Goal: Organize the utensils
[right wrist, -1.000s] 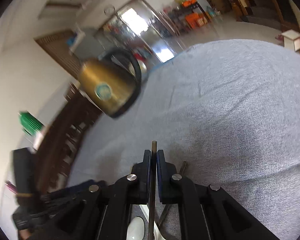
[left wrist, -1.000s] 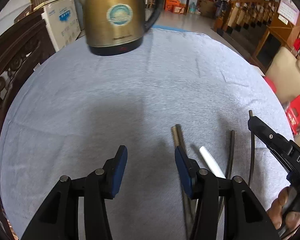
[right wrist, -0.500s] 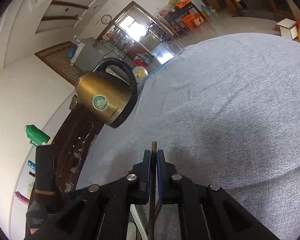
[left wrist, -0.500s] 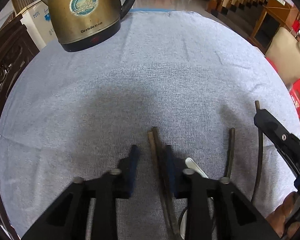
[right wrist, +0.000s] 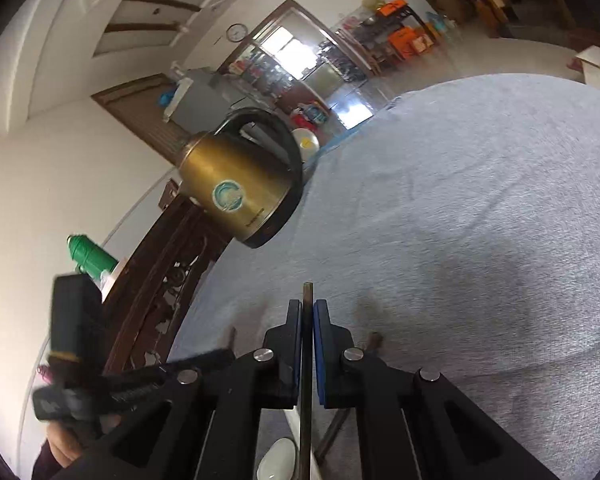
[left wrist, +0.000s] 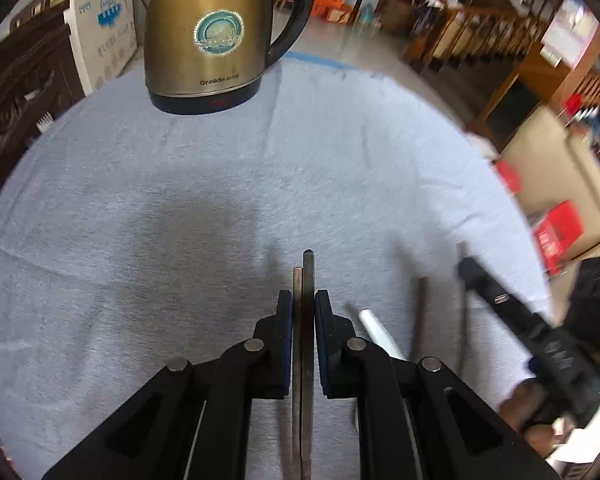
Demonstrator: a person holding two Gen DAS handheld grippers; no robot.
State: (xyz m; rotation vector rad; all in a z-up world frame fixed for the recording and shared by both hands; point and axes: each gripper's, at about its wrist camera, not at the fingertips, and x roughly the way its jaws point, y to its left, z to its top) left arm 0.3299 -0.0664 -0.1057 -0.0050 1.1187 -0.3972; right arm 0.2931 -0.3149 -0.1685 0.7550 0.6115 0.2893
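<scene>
My left gripper (left wrist: 304,300) points steeply down, its jaws closing with the blue pads pressing on a pair of dark chopsticks (left wrist: 306,268) whose tips stick out in front. My right gripper (right wrist: 308,308) is shut on a single dark chopstick (right wrist: 308,292); in the left wrist view it shows blurred at the right (left wrist: 466,270). A white spoon handle (left wrist: 374,326) and one more chopstick (left wrist: 422,308) lie on the grey cloth between the two grippers. The spoon's bowl (right wrist: 278,456) shows below my right gripper.
A brass electric kettle (left wrist: 210,36) with a black handle stands at the far edge of the round table covered in grey cloth (left wrist: 180,200). A dark carved wooden chair (left wrist: 16,92) and a cardboard box (left wrist: 100,40) stand beyond the left edge.
The left gripper's jaws came together around the two chopsticks, and the chopsticks now stand between the pads. The right gripper kept its chopstick and hardly moved.
</scene>
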